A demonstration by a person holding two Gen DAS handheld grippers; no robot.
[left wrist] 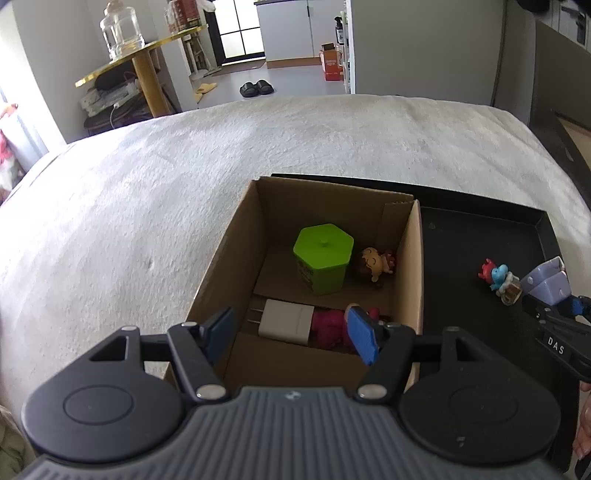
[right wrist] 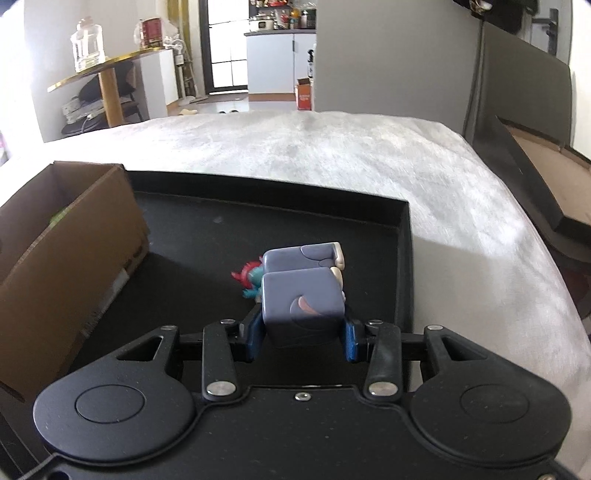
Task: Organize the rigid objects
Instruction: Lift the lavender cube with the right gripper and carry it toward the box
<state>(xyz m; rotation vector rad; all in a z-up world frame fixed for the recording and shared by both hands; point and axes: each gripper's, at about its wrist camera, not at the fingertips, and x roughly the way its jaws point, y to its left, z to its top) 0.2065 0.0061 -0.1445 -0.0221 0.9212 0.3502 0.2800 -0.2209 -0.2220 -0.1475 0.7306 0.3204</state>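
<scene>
Right tool (right wrist: 303, 338) pinching a lilac blocky toy (right wrist: 301, 301) above the black tray (right wrist: 404, 258), hiding most of the small blue-and-red figurine (right wrist: 248, 277) just beyond. Left tool (left wrist: 291, 334) spread, empty, over the cardboard box (left wrist: 415, 266); pink toy (left wrist: 330, 326) partly hidden behind charger (left wrist: 286, 319) and pad.

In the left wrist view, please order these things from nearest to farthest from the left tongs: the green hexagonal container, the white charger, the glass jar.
1. White charger: in the cardboard box, just beyond the left tongs' tips.
2. Green hexagonal container: deeper in the same box.
3. Glass jar: far off, on the gold side table, upper left.
</scene>
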